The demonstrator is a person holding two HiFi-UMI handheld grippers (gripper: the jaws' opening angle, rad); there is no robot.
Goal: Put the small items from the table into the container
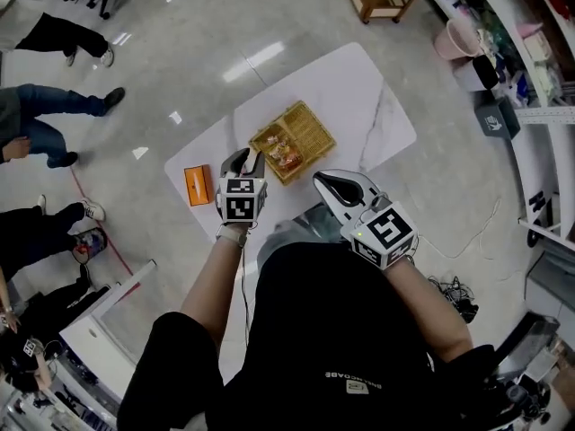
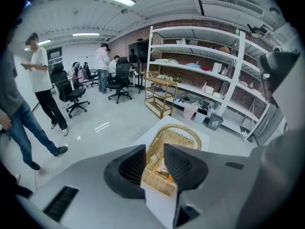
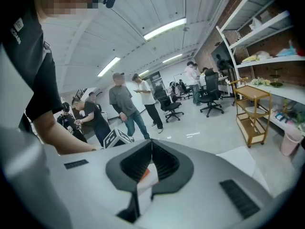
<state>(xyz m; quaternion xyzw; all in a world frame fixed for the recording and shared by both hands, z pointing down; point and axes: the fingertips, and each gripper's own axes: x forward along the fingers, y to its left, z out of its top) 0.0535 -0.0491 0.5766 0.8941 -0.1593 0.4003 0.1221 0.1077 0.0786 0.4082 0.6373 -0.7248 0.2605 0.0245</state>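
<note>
A: Orange box (image 1: 198, 185)?
B: On the table (image 1: 377, 106), just left of the left gripper (image 1: 246, 160), which is nearer. Long axis points toward the person. Basket (image 1: 292, 140) ahead.
A: Grippers?
B: Left half-open, empty. Right gripper (image 3: 151, 141) closed, possibly pinching something white-orange.

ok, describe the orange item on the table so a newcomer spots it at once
Start at the white marble-patterned table, with a woven yellow wicker basket near its middle. In the head view, the small flat orange box lies near the table's left edge, apart from the basket. It is the only item visible outside the basket.
</note>
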